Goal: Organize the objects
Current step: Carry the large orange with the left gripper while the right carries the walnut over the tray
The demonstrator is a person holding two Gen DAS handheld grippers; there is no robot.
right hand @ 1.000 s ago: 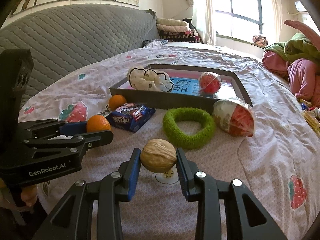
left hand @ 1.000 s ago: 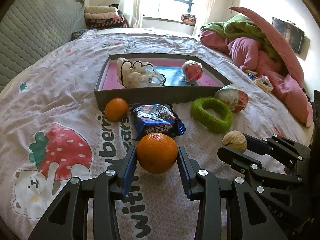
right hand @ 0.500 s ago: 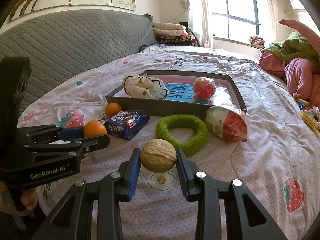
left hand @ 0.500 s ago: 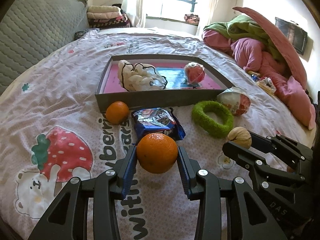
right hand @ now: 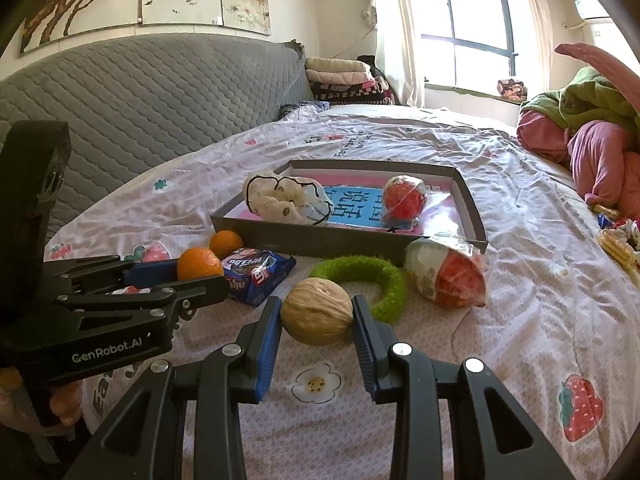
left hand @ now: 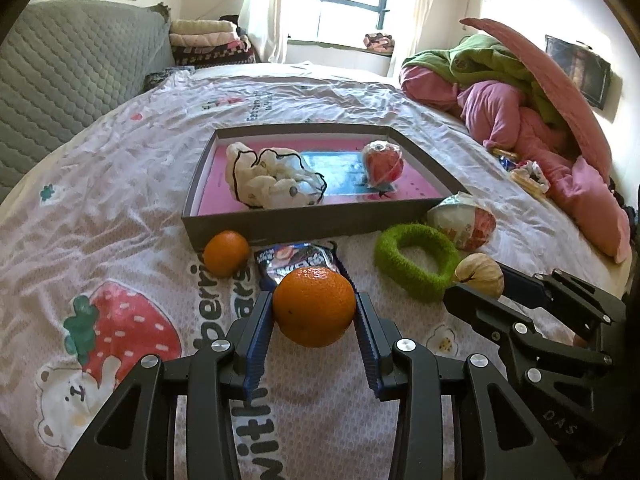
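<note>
Sunlit bedroom, strawberry-print bedsheet (left hand: 120,200), grey headboard (right hand: 140,96), grey tray (left hand: 304,224)

You have two cameras, one on each gripper, and each looks forward along its own two fingers and tilts down at the bed sheet (left hand: 120,184).

Your left camera sits very close behind the left gripper (left hand: 315,312), which fills the bottom of its view. It looks across the bed to the grey tray (left hand: 320,222) and the window (left hand: 340,0) far behind. The right gripper (left hand: 480,276) pokes in from the right edge.

Your right camera sits just as close behind the right gripper (right hand: 316,312). It faces the same tray (right hand: 312,240) a bit more from the right, with the grey headboard (right hand: 140,96) on its left. The left gripper (right hand: 200,270) shows at its left side.

Both views share the tray, the green ring (left hand: 416,260) (right hand: 384,280) and the window (right hand: 464,28).
</note>
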